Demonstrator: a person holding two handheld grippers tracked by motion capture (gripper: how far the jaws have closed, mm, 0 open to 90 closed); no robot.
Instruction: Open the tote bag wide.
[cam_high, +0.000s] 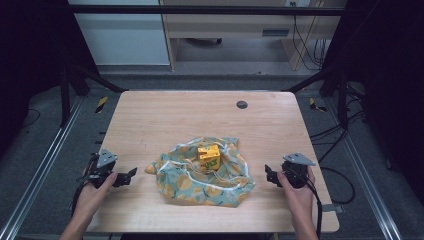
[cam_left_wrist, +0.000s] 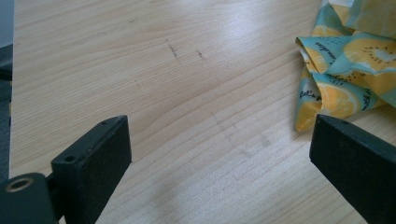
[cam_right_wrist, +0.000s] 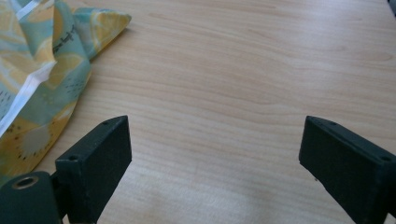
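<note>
A crumpled teal cloth with a yellow fruit print (cam_high: 205, 172) lies at the middle of the wooden table (cam_high: 150, 120). On top of it sits a small yellow box (cam_high: 209, 156). My left gripper (cam_high: 131, 175) rests to the cloth's left, open, its jaws wide apart over bare wood. A corner of the cloth (cam_left_wrist: 345, 70) shows beyond its right jaw. To the right of the cloth my right gripper (cam_high: 269, 175) is held open with nothing between its jaws. The cloth's edge (cam_right_wrist: 42, 70) lies off to the left in the right gripper view.
A small dark round plug (cam_high: 242, 104) sits in the tabletop near the far edge. Black frame posts and cables stand around the table. A cabinet and a desk lie beyond on the floor.
</note>
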